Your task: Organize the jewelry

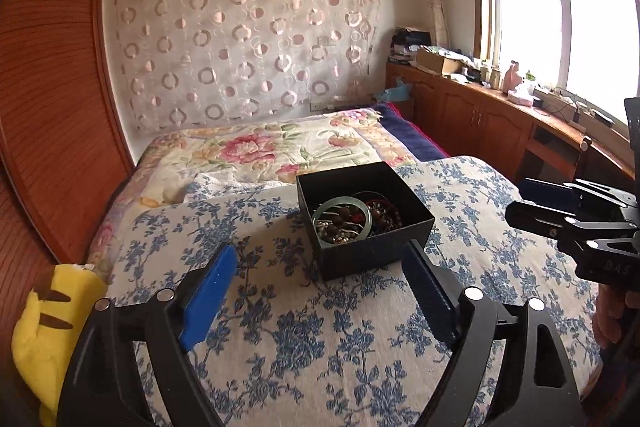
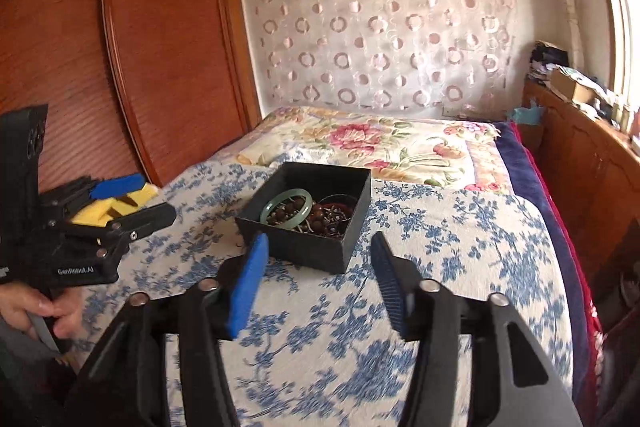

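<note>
A black open box [image 1: 376, 251] sits on a blue-flowered cloth on the bed; it also shows in the right wrist view [image 2: 308, 251]. Inside lie a pale green bangle [image 1: 342, 211], brown bead strings and a dark red bangle [image 1: 386, 213]; the green bangle [image 2: 286, 202] and beads show in the right wrist view too. My left gripper [image 1: 320, 261] is open and empty, just in front of the box. My right gripper [image 2: 318, 249] is open and empty, its fingers either side of the box's near corner. Each gripper shows in the other's view, the right one [image 1: 520, 201] and the left one [image 2: 136, 197].
A yellow plush toy [image 1: 48, 327] lies at the bed's left edge by a wooden wardrobe [image 1: 52, 115]. A floral quilt [image 1: 260, 151] covers the far bed. A wooden cabinet [image 1: 480, 111] with clutter runs under the window at right.
</note>
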`<control>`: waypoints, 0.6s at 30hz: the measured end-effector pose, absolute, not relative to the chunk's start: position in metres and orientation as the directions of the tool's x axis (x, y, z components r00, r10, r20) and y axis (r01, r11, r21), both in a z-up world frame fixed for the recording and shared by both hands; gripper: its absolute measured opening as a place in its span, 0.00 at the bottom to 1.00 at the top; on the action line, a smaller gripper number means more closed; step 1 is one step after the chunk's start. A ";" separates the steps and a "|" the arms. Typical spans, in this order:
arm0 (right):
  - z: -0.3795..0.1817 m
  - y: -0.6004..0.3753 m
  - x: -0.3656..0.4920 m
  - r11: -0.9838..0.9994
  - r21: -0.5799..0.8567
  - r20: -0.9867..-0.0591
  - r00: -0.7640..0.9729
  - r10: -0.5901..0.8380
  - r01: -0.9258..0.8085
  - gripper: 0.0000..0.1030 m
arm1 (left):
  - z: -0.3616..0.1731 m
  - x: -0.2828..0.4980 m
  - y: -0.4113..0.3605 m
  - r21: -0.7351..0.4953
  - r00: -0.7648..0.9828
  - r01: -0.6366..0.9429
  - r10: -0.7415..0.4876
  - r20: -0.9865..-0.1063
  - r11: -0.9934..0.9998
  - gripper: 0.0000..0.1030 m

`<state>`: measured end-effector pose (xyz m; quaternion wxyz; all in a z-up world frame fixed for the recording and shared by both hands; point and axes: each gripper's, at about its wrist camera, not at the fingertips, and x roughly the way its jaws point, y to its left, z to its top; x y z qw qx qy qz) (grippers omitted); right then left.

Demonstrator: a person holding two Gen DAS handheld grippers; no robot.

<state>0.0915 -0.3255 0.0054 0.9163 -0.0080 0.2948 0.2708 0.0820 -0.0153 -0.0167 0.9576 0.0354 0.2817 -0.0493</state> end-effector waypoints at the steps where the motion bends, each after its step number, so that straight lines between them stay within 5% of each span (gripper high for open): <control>1: 0.006 -0.328 0.085 0.857 0.154 -0.543 0.683 0.489 -0.491 0.56 | -0.015 0.078 -0.015 0.041 0.839 0.105 -0.067 -0.541 0.994 0.79; 6: 0.009 -0.332 0.066 0.887 0.134 -0.527 0.727 0.441 -0.441 0.74 | -0.010 0.059 -0.012 0.026 0.852 0.066 -0.043 -0.522 0.997 0.93; 11: 0.008 -0.342 0.053 0.917 0.142 -0.508 0.768 0.390 -0.372 0.98 | -0.012 0.046 -0.014 0.026 0.853 0.019 -0.002 -0.523 0.999 0.93; 18: 0.010 -0.346 0.044 0.938 0.121 -0.487 0.804 0.341 -0.325 0.98 | -0.017 0.037 -0.014 0.055 0.845 -0.017 0.044 -0.533 0.998 0.93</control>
